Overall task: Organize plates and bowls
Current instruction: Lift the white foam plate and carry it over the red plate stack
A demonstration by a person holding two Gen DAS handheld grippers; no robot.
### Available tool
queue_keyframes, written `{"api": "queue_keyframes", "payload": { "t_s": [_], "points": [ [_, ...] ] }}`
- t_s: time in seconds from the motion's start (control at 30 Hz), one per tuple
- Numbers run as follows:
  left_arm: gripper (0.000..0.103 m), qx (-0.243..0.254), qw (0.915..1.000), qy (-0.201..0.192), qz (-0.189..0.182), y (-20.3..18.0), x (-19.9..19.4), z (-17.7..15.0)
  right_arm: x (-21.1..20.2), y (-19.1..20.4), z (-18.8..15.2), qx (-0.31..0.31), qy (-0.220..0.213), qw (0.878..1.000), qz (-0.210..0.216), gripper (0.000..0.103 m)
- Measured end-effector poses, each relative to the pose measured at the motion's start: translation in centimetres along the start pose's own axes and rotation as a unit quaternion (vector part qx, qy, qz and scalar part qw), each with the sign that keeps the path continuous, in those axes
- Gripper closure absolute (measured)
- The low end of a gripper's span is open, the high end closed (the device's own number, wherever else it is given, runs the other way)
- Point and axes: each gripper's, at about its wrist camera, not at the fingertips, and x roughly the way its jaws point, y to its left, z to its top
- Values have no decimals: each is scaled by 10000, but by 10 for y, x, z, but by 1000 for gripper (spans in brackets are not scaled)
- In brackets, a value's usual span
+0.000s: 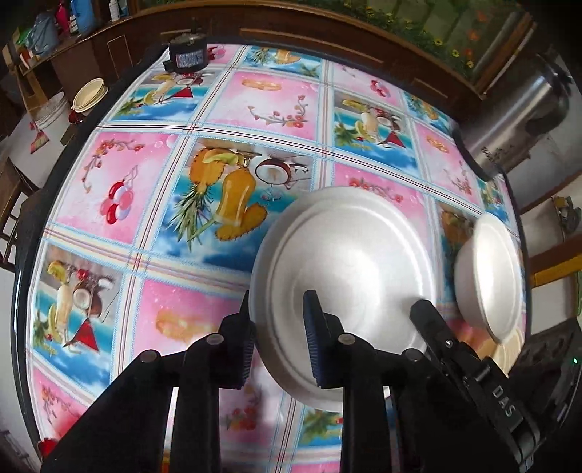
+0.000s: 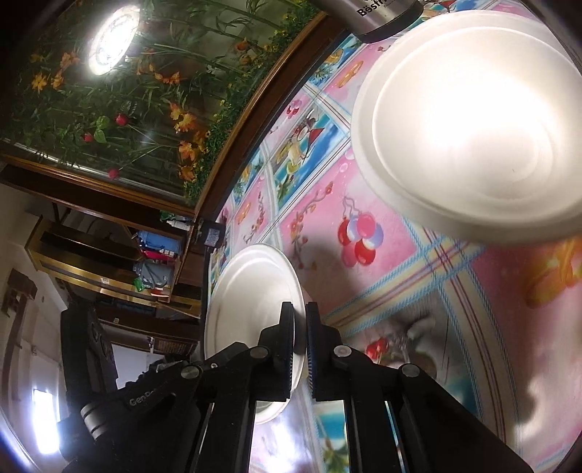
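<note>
The left gripper (image 1: 280,349) is pinching the near rim of a white plate (image 1: 345,276), its fingers closed onto the edge and the plate tilting above the tablecloth. The right gripper (image 2: 300,349) is clamping its jaws tight on that plate (image 2: 251,291); in its own view the rim is passing between the pads, while in the left view its black body (image 1: 473,367) is reaching in from the right. A white bowl (image 1: 487,280) is sitting just beside the plate near the table's right edge, blurred; in the right view it (image 2: 473,127) is glaring with reflected light and its right side is running out of frame. The fruit-patterned tablecloth (image 1: 225,152) is lying under both. A steel flask (image 2: 382,16) is being cut off at the top, showing only "Bestr…". "DAS" is reading on the right gripper's body, "Gen…" on the left one (image 2: 145,400). A small black box (image 1: 187,52) at the far edge is carrying a label too small to read.
</note>
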Motion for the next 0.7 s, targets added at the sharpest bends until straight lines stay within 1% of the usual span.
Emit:
{"api": "queue_keyframes", "payload": {
  "t_s": [0.13, 0.23, 0.33, 0.37, 0.43, 0.6, 0.67, 0.7],
  "points": [
    [81, 229, 9995, -181, -88, 0, -26, -21, -17, 3, -14, -68, 4, 9999, 153, 97],
    [81, 452, 9983, -361, -98, 1, -48, -44, -37, 10, -28, -309, -46, 9990, 320, 97],
    [81, 570, 9969, -500, -201, 5, -66, -69, -56, 11, -46, -498, -77, 9977, 447, 97],
    [81, 589, 9963, -572, -242, 6, -72, -78, -63, 9, -54, -523, -56, 9975, 477, 97],
    [81, 695, 9943, -782, -197, 3, -83, -95, -73, 6, -67, -581, 0, 9969, 527, 97],
    [81, 1138, 9843, -1347, -118, -22, -102, -148, -111, -8, -96, -875, -8, 9956, 339, 95],
    [81, 1233, 9814, -1464, -165, -29, -103, -167, -128, -19, -101, -829, 3, 9960, 328, 95],
    [81, 1262, 9809, -1459, -234, -31, -103, -176, -137, -23, -103, -825, -9, 9961, 305, 95]
  ]
}}
